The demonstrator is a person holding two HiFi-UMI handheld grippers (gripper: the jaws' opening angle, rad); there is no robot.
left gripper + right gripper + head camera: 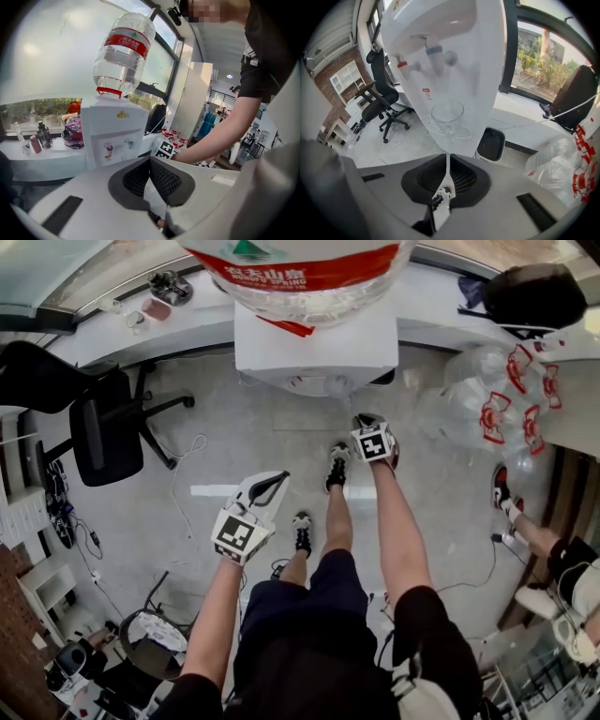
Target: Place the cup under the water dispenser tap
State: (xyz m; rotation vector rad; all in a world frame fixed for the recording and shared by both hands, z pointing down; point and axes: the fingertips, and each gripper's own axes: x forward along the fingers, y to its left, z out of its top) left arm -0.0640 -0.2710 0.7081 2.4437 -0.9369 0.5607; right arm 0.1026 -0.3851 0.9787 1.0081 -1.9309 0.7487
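A clear cup (447,115) stands upright on the drip tray (461,133) of the white water dispenser (454,56), below its red tap (405,65) and blue tap (436,51). My right gripper (447,158) hangs just in front of the cup, apart from it, jaws shut to a thin slit with nothing in them. In the head view the right gripper (373,442) is close to the dispenser (314,343), and the left gripper (251,514) is lower and further back. The left gripper (150,161) is shut and empty and faces the dispenser (112,131) from the side.
A black office chair (108,432) stands at the left. Clear bags of empty bottles (497,399) lie at the right, near another person's legs (534,531). A black bin (490,143) sits beside the dispenser. A helmet (72,129) and small bottles rest on the window ledge.
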